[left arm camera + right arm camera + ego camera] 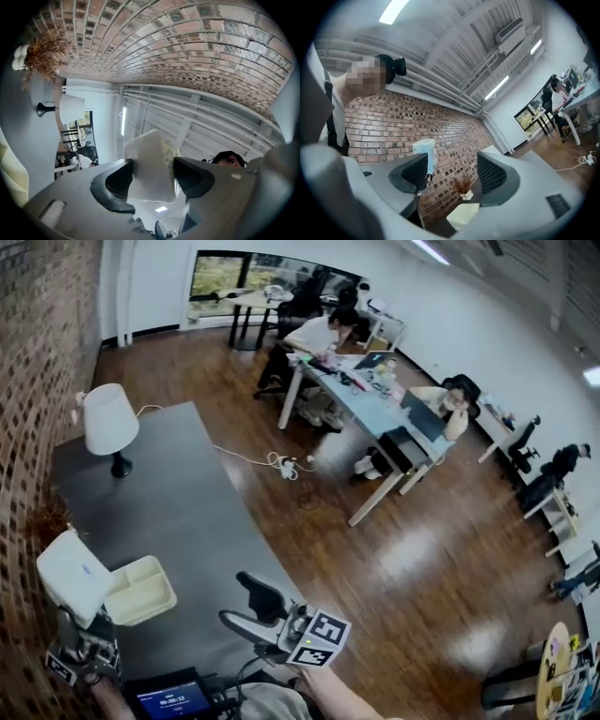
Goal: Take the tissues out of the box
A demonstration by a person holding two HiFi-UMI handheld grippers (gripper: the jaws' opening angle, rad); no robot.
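A white tissue pack (pixel 73 576) with a small blue label is held up over the table's near left corner. My left gripper (pixel 81 622) is shut on its lower end. In the left gripper view the pack (pixel 149 164) fills the gap between the two dark pads, and the gripper (pixel 150 180) points up at the brick wall and ceiling. The open cream box (pixel 142 590) lies on the dark table just right of the pack. My right gripper (pixel 247 607) hovers open over the table's near edge, right of the box, with nothing between its fingers. In its own view the right gripper (pixel 452 173) frames the raised pack (pixel 425 151) and the box (pixel 463 216).
A white lamp (pixel 110 423) stands at the far left of the dark table (pixel 187 502). A dried plant (pixel 463 186) sits by the brick wall (pixel 37 334). People work at desks (pixel 375 409) across the wooden floor, where a cable and power strip (pixel 284 465) lie.
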